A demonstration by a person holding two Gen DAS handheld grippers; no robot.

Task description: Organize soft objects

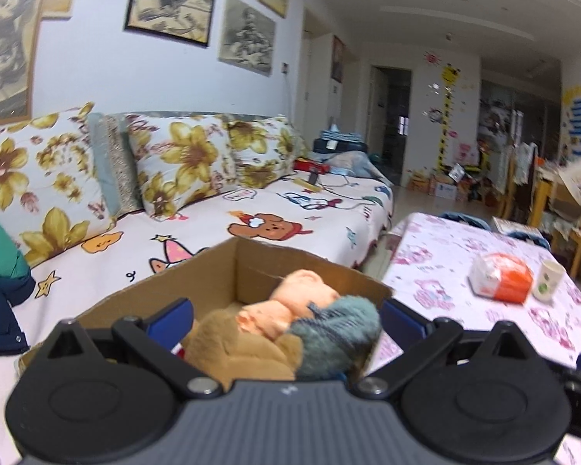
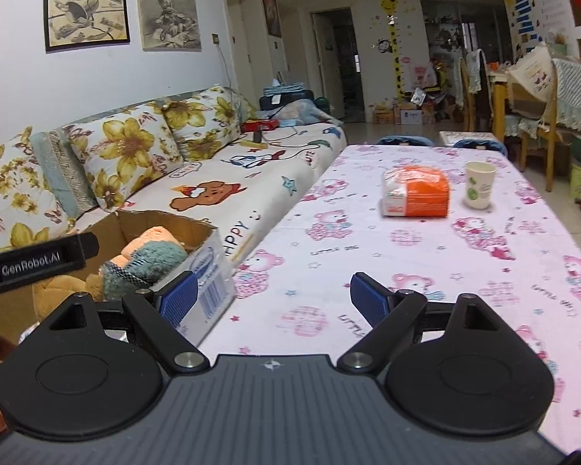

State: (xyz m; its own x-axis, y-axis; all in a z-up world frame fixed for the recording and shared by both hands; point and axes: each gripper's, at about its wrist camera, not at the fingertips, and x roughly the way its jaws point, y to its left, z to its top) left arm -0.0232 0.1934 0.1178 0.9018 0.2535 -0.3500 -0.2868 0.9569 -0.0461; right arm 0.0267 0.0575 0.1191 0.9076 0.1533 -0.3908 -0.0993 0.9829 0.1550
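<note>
Tongs (image 2: 273, 298) agape over pink tablecloth (image 2: 426, 271) (sofa (image 2: 213, 178) beside)

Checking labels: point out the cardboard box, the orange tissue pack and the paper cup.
cardboard box (image 1: 251, 267): left wrist view, inner back wall.
orange tissue pack (image 2: 422, 192): right wrist view, orange front face.
paper cup (image 2: 479, 186): right wrist view, side wall.

A brown cardboard box (image 1: 251, 267) was seen at the near left, filled with a tan plush (image 1: 236, 352), a peach plush (image 1: 302, 294) and a grey-green plush (image 1: 341, 329). The table (image 2: 406, 263) was covered in white cloth printed with pink bears. An orange-and-white packet (image 2: 416, 192) and a white cup (image 2: 479, 184) with green marks were shown farther off. Yellow flowers were printed on the sofa cushions (image 1: 182, 162).
</note>
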